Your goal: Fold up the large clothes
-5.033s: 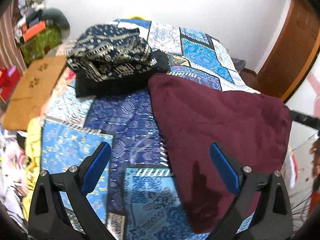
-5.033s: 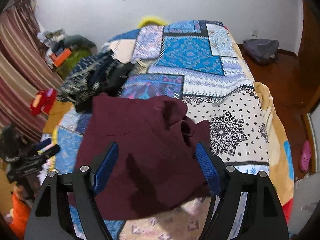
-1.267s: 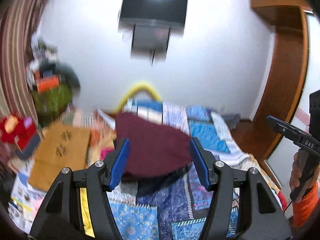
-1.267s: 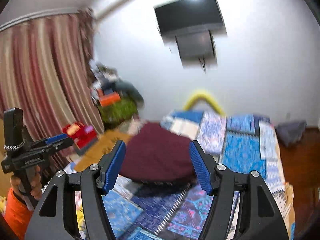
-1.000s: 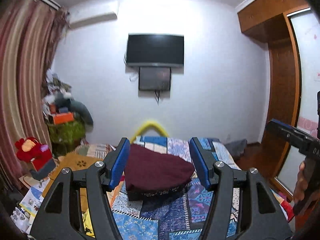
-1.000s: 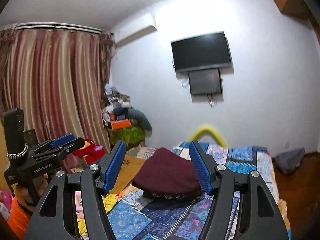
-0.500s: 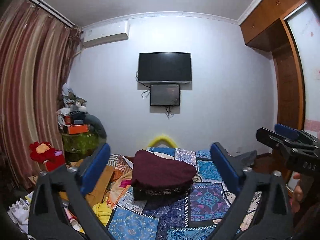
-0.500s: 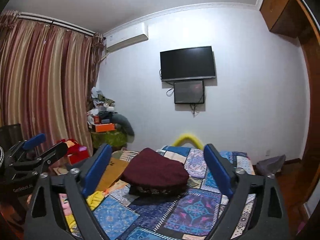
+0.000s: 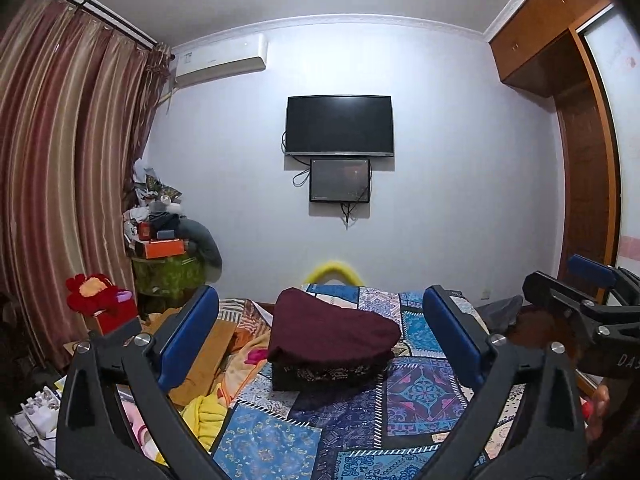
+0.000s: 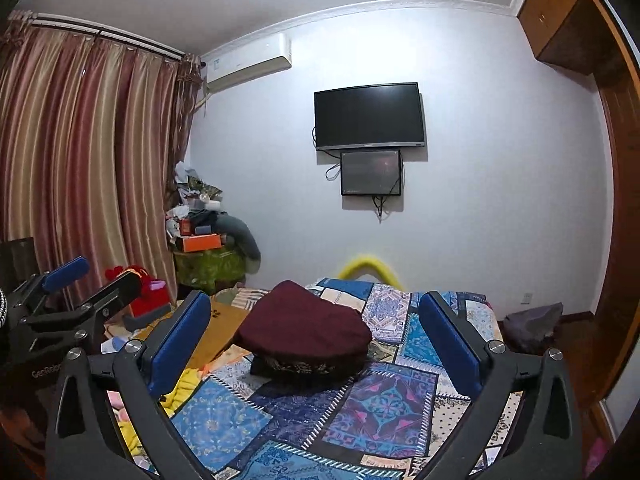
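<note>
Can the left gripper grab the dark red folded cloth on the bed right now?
Probably not yet. The left gripper is open and empty, with nothing between it and the maroon folded garment, but the garment lies farther up the bed, so the hand would need to move forward first.

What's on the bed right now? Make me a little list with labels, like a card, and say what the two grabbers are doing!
Place: bedroom, patchwork bedspread on the bed
On the bed: folded maroon garment
Under it: dark patterned folded clothes, stacked
Left gripper: open wide, jaws just opened, nothing between them, held back from the pile
Right gripper: open wide, jaws just opened, nothing between them
On the wall: black TV, smaller screen below
Beside the bed: striped curtains, red soft toy
</note>
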